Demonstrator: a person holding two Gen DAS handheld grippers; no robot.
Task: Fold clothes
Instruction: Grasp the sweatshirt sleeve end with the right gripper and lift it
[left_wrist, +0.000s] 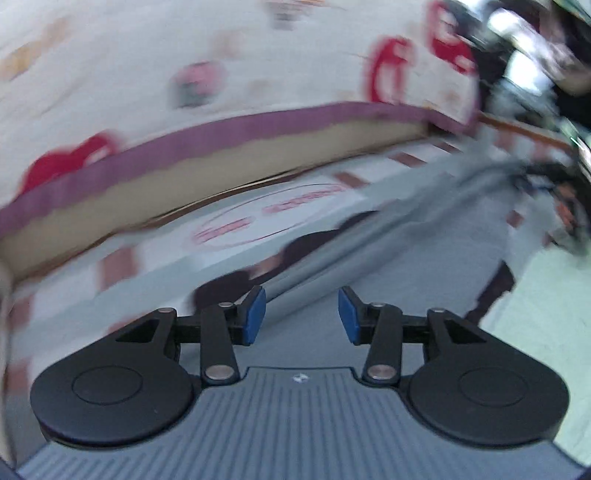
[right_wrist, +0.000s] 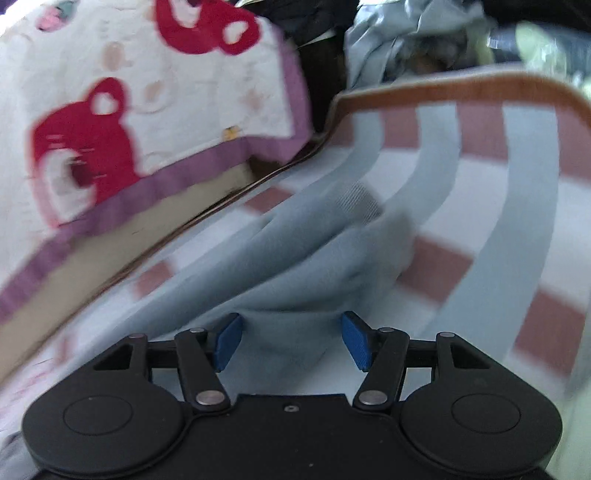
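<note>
Your right tool (right_wrist: 291, 341) is spread with the grey garment (right_wrist: 295, 266) bunched loose between its pads, not pinched, and your left tool (left_wrist: 302, 315) is spread over the same garment (left_wrist: 388, 236), lying across the striped mat (right_wrist: 480, 192), probably freed for regripping.

Parted left gripper (left_wrist: 301, 315) above grey garment (left_wrist: 369, 254)

A garment (right_wrist: 295, 258) lies bunched on the checked mat (right_wrist: 480, 192), directly ahead of the right gripper (right_wrist: 291, 341). A printed blanket (right_wrist: 147, 110) lies left of the mat. A clothes pile (right_wrist: 424, 40) sits behind.
</note>
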